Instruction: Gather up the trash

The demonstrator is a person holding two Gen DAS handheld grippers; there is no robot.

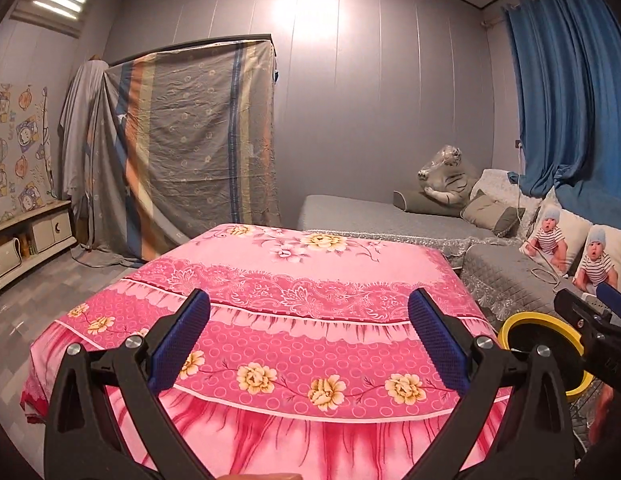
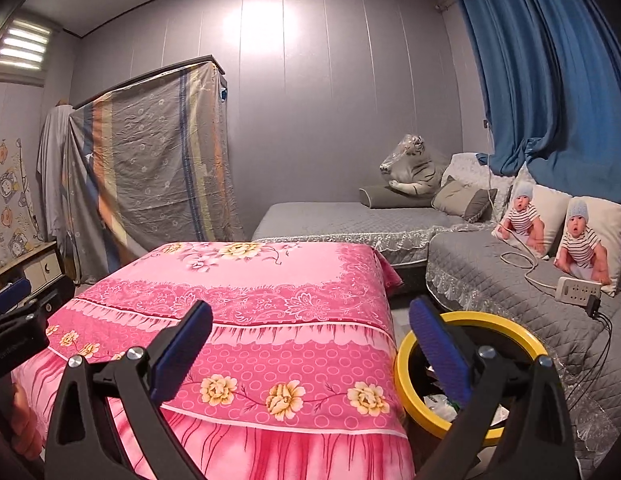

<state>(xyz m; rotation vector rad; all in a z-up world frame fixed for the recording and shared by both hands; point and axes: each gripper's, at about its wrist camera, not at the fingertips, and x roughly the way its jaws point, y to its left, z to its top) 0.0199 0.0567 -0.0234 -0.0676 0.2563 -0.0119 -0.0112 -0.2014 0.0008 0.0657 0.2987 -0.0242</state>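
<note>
A bin with a yellow rim (image 2: 406, 376) stands on the floor right of the pink flowered table cover (image 2: 270, 292). Pale scraps of trash (image 2: 440, 402) lie inside it. The bin's rim also shows in the left wrist view (image 1: 526, 318), partly hidden by the right gripper's body. My left gripper (image 1: 308, 344) is open and empty above the near part of the pink cover (image 1: 294, 280). My right gripper (image 2: 310, 346) is open and empty, its right finger over the bin's opening. No loose trash shows on the cover.
A grey quilted sofa (image 2: 490, 276) runs along the right with baby-print cushions (image 2: 590, 240), a power strip (image 2: 578, 289) with cables, and a wrapped plush tiger (image 2: 410, 168). A sheet-draped wardrobe (image 2: 150, 160) stands at the back left, a low cabinet (image 1: 26, 236) at far left.
</note>
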